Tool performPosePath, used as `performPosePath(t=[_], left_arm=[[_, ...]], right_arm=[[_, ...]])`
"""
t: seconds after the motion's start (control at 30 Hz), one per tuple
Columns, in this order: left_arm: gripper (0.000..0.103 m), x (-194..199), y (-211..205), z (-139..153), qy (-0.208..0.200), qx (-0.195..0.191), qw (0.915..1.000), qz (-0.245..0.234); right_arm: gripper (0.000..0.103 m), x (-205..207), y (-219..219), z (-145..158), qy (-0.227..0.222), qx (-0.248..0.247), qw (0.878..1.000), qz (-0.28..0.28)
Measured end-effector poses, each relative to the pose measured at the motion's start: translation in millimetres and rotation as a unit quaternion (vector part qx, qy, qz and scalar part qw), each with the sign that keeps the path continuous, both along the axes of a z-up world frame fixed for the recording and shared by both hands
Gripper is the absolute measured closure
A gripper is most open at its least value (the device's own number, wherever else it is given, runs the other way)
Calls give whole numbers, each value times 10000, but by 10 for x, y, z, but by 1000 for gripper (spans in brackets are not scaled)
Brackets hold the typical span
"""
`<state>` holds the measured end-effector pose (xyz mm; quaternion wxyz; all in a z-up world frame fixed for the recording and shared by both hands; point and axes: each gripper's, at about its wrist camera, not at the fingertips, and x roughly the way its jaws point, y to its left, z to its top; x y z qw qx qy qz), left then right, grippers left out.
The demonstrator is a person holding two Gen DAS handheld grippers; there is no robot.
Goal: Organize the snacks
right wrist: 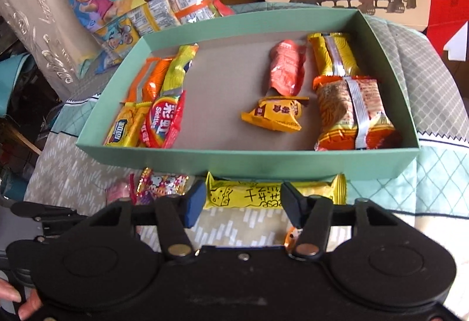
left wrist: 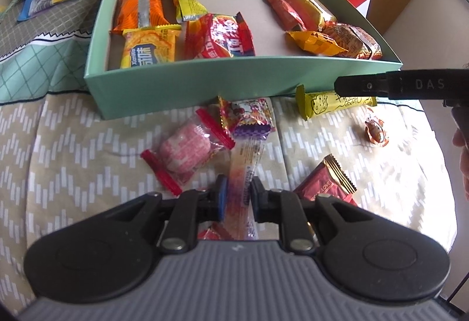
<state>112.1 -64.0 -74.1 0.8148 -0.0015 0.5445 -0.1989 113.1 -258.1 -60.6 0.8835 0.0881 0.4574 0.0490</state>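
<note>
Left wrist view, lower middle: the left gripper (left wrist: pixel 236 198) has its fingers clamped on a long clear stick pack (left wrist: pixel 244 165), printed orange and purple, which runs up the frame from between the pads toward the box (left wrist: pixel 205 80). To finish this step well, I'd say lift the stick clear of the pink candy (left wrist: pixel 187 152) beside it, carry it over the box's near wall, and let go only once it is above the bare cardboard in the middle, so it lies flat and not on the heap at either side. The hold looks to be near one end, so the far end may droop and catch the wall; a higher lift would help.

Right wrist view: the right gripper (right wrist: pixel 241 206) hovers low in the frame, fingers apart, straddling the yellow bar (right wrist: pixel 243 195) that lies against the box's near wall. I can't tell whether the pads touch it. Both tools point forward at the box, roughly level, the right one entering the left view from the right edge.

Loose on the patterned cloth (left wrist: pixel 73 145) are a maroon pack (left wrist: pixel 328 180), a small orange sweet (left wrist: pixel 375 130) and a cartoon pack (left wrist: pixel 249 115).
</note>
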Motion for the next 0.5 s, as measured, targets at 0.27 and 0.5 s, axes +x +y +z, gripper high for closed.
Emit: performPosePath(t=[0.27,0.5], left_arm=[[86,2,31,-3,22,-60,10000,25],[77,-7,-72,9,-21,51,10000,11]], right_arm=[[64,135,-412,-140,307,105,9976,-606],[62,70,-631,-338,444,342,9938,-962]])
